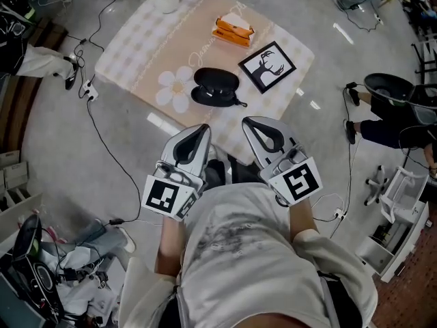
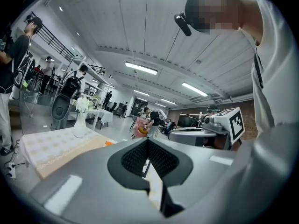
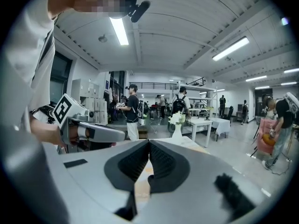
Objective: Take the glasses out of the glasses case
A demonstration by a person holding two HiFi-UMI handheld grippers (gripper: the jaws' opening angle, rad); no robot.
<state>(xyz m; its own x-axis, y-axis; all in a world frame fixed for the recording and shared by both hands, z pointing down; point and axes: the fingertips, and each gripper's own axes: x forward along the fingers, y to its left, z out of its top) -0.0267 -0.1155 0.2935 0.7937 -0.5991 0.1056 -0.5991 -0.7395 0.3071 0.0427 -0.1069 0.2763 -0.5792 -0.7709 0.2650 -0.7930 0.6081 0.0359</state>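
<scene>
Glasses case [image 1: 216,87]: black, on the surface [image 1: 136,46] just beside the deer picture [image 1: 267,66]; left tool [image 1: 203,128] and right tool [image 1: 247,120] closed, empty, well short of that picture; advice: open both, pin case, lift contents gently.

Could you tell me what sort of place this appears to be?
Probably an open lab or workshop hall: ceiling strip lights, cables across the floor, people standing among tables.
</scene>
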